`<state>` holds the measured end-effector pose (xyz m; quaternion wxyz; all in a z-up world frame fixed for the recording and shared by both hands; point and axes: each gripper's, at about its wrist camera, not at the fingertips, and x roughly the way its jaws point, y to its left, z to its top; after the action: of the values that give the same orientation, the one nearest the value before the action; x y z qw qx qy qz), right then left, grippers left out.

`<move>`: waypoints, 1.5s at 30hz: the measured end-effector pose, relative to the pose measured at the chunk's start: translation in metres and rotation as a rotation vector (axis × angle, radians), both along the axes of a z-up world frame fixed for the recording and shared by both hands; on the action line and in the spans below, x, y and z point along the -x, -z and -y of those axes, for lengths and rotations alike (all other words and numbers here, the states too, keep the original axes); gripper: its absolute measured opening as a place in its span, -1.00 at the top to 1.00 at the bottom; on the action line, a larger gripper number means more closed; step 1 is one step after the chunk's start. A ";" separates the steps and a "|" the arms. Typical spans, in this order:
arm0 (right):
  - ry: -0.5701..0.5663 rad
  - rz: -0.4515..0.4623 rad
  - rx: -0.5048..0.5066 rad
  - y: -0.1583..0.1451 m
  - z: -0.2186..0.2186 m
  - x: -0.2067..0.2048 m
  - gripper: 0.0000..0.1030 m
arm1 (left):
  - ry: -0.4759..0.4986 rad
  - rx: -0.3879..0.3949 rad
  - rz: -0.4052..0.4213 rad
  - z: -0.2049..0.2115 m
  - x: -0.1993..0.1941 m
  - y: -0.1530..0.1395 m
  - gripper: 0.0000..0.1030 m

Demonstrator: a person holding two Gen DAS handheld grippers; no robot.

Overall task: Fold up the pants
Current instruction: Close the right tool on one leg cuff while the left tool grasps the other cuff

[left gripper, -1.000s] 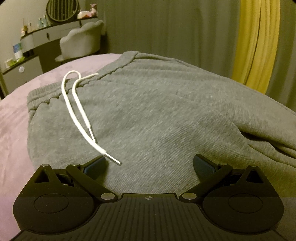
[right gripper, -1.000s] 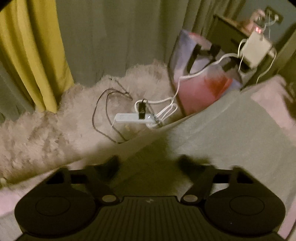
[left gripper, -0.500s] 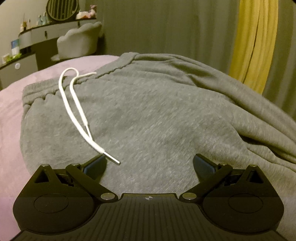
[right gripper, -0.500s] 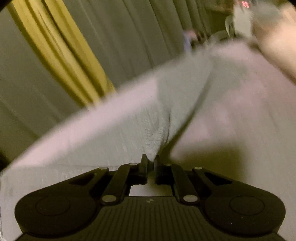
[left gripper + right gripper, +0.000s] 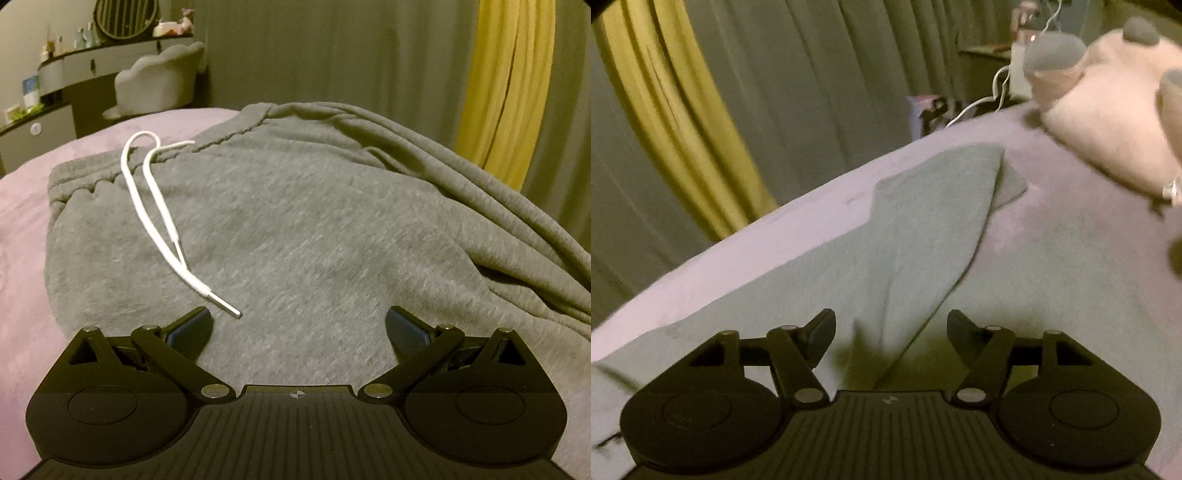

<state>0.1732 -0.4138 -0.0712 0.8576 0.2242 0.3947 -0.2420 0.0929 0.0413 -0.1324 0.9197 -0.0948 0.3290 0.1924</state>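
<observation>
Grey sweatpants point(image 5: 314, 229) lie on a pink bedspread point(image 5: 22, 229), waistband at the far left with a white drawstring point(image 5: 162, 218) trailing across the front. My left gripper point(image 5: 297, 325) hovers open just over the hip area, nothing between its fingers. In the right wrist view a pant leg point(image 5: 923, 229) stretches away to its cuff point(image 5: 993, 162) on the bed. My right gripper point(image 5: 890, 332) stands over the leg's near end with its jaws opening; the cloth lies below them, not pinched.
A large pink and grey plush toy point(image 5: 1108, 122) rests on the bed at the right. Grey and yellow curtains point(image 5: 676, 110) hang beyond the bed edge. A dresser point(image 5: 55, 99) and a padded chair point(image 5: 159, 88) stand far left. Cables point(image 5: 990, 96) run behind the bed.
My right gripper shut on the pant leg, swept it across the bed, then opened and let the cloth drop flat. The left gripper stayed put, open.
</observation>
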 end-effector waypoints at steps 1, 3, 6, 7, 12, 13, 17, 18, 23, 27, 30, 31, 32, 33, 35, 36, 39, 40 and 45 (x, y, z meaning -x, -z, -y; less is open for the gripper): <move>-0.013 -0.025 0.033 0.007 -0.001 -0.008 -0.32 | 0.003 -0.005 0.000 0.001 0.001 0.000 -1.00; -0.039 -0.102 0.028 0.028 0.002 -0.022 -0.32 | 0.006 -0.003 0.001 0.000 0.001 0.000 -1.00; -0.020 -0.140 -0.049 0.045 0.009 -0.028 -0.13 | 0.009 -0.004 0.004 0.000 0.001 0.000 -1.00; -0.024 -0.139 -0.034 0.043 0.009 -0.030 0.10 | 0.010 -0.005 0.004 0.000 0.000 0.000 -1.00; -0.039 -0.122 -0.087 0.030 0.017 -0.028 0.79 | 0.012 -0.007 0.002 0.000 0.000 0.000 -1.00; -0.044 -0.107 -0.061 0.024 0.018 -0.024 0.79 | 0.016 -0.004 -0.001 -0.001 -0.001 -0.001 -1.00; -0.001 0.023 -0.082 -0.002 0.027 0.011 0.81 | 0.036 0.003 -0.008 -0.006 0.000 -0.008 -1.00; 0.008 0.062 -0.101 -0.010 0.030 0.024 0.81 | 0.040 -0.014 -0.008 -0.006 0.000 -0.011 -1.00; 0.050 0.089 -0.113 -0.001 0.028 0.086 0.81 | 0.123 -0.182 0.098 0.009 0.012 -0.049 -1.00; 0.128 0.042 -0.227 0.058 0.029 0.111 0.76 | 0.203 -0.153 0.149 0.005 -0.013 -0.086 -1.00; 0.152 0.096 -0.233 0.060 0.034 0.110 0.61 | 0.261 -0.024 0.115 -0.011 -0.064 -0.107 -1.00; 0.146 0.102 -0.229 0.060 0.035 0.109 0.60 | 0.269 0.041 0.087 -0.016 -0.085 -0.109 -1.00; 0.136 0.105 -0.221 0.059 0.029 0.113 0.56 | 0.261 0.111 0.064 -0.024 -0.107 -0.110 -1.00; 0.120 0.114 -0.208 0.061 0.029 0.114 0.53 | 0.240 0.179 0.034 -0.032 -0.130 -0.108 -1.00; 0.111 0.135 -0.204 0.065 0.032 0.119 0.42 | 0.185 0.259 -0.041 -0.044 -0.171 -0.099 -1.00; 0.114 0.147 -0.212 0.066 0.033 0.121 0.38 | 0.169 0.286 -0.077 -0.050 -0.190 -0.091 -1.00; 0.115 0.171 -0.206 0.064 0.027 0.127 0.21 | 0.104 0.329 -0.150 -0.060 -0.224 -0.070 -0.87; 0.103 0.170 -0.189 0.063 0.025 0.127 0.10 | 0.102 0.350 -0.155 -0.063 -0.231 -0.064 -0.52; 0.077 0.134 -0.134 0.055 0.016 0.106 -0.31 | 0.104 0.407 -0.257 -0.071 -0.253 -0.045 0.52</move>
<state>0.0673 -0.4301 -0.1259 0.8553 0.3116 0.3427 -0.2321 0.3458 0.1120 -0.0877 0.8408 -0.2358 0.4798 0.0850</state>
